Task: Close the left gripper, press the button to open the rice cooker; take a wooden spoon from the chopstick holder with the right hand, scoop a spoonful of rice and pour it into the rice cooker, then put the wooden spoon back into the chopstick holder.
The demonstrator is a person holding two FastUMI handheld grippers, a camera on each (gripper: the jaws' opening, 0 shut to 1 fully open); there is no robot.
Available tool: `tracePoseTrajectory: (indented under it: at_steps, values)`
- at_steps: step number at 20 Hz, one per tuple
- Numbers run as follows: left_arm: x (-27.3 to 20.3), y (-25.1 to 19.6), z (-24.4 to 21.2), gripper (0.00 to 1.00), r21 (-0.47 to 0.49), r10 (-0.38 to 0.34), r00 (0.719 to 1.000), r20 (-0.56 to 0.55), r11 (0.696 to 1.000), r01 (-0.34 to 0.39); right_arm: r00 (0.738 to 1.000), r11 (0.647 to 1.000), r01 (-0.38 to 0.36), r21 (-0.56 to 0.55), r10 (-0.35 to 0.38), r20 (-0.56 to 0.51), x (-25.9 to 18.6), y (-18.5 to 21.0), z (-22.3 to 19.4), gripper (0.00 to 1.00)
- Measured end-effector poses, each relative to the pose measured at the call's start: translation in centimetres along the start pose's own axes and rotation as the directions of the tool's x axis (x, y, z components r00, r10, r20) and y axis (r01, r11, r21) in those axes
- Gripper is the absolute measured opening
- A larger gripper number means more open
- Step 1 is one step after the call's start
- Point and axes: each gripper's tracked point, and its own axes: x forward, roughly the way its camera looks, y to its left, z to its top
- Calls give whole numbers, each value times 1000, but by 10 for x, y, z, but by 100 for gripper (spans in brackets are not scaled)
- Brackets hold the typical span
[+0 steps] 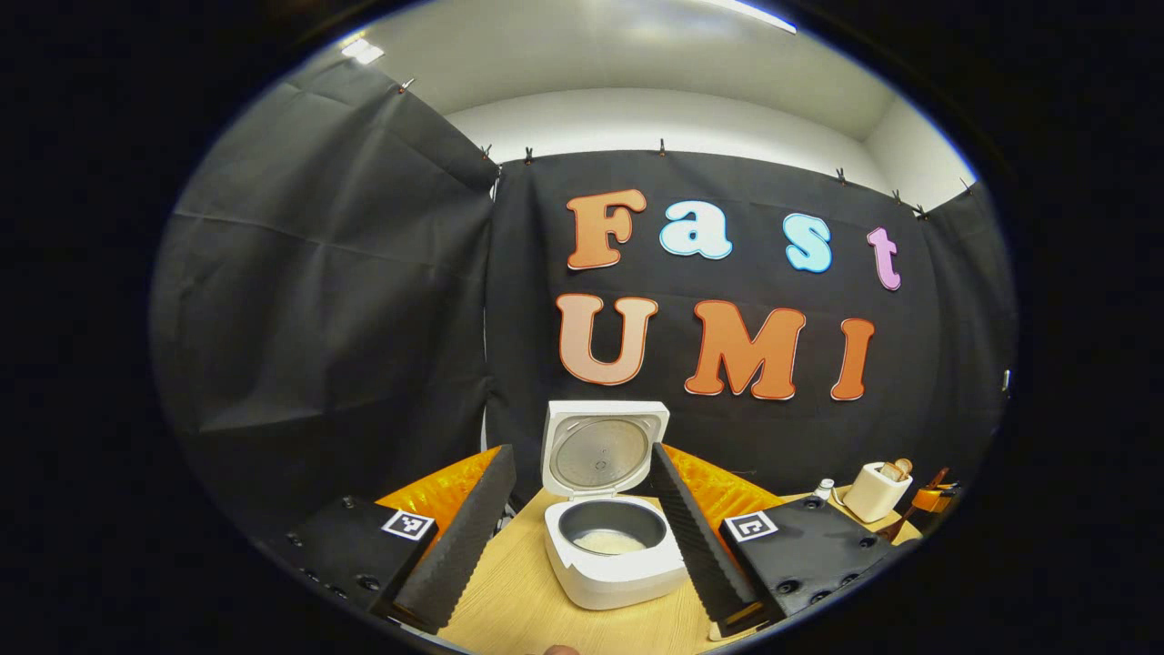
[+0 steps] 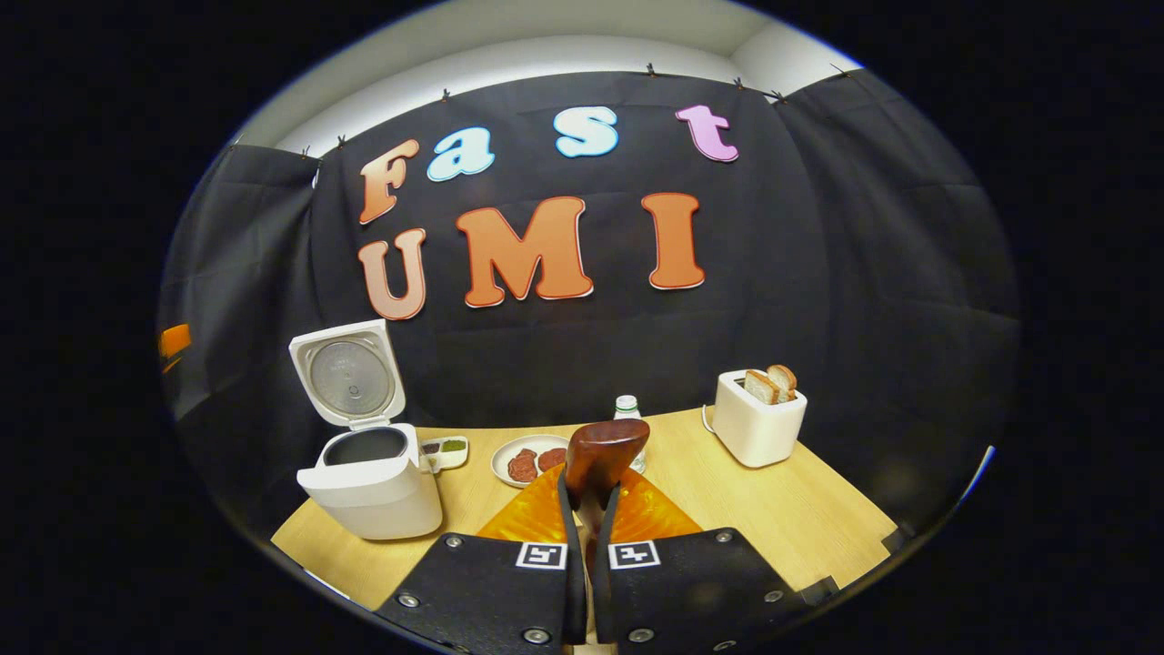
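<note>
Right gripper view: R tongs (image 2: pixel 588 509) clamp 1 wooden spoon (image 2: pixel 604 453); L tongs (image 1: pixel 573 523) open.

No word, number or brand name can be read on any item on the table. The only signs are square fiducial tags, each a black block pattern on a white field with no legible characters. In the left gripper view, the left gripper (image 1: pixel 582 450) carries two: one tag (image 1: pixel 407 524) on the black housing at the base of its left finger, and a second tag (image 1: pixel 751 525) at the base of its right finger. In the right gripper view, the right gripper (image 2: pixel 591 482) carries a matching pair, a left-hand tag (image 2: pixel 541 555) and a right-hand tag (image 2: pixel 632 553), set just beside each other on its black housings.
</note>
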Motion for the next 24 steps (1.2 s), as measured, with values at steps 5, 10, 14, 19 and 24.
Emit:
tracePoseTrajectory:
  at_steps: [5, 10, 14, 19, 24]
  values:
    - [0, 8, 0, 100, 13, 4, 1000, -1, 1000, -4, 998, 997, -47, -60, 45, -42, 7, 39, -26, 3]
    - [1, 16, -3, 100, 52, 5, 1000, -9, 999, -5, 990, 994, -65, -91, 52, -133, 21, 56, -80, 2]
    - [5, 21, -4, 100, 81, 15, 1000, -5, 997, -15, 984, 981, -56, -184, 24, -174, 27, 62, -113, 2]
    - [10, 30, -12, 100, 83, 27, 999, -25, 996, -25, 977, 966, -40, -257, -16, -211, 33, 61, -141, 3]
    - [9, 40, -18, 100, 81, 38, 999, -38, 996, -35, 964, 984, -41, -173, -7, -265, 40, 71, -165, 2]
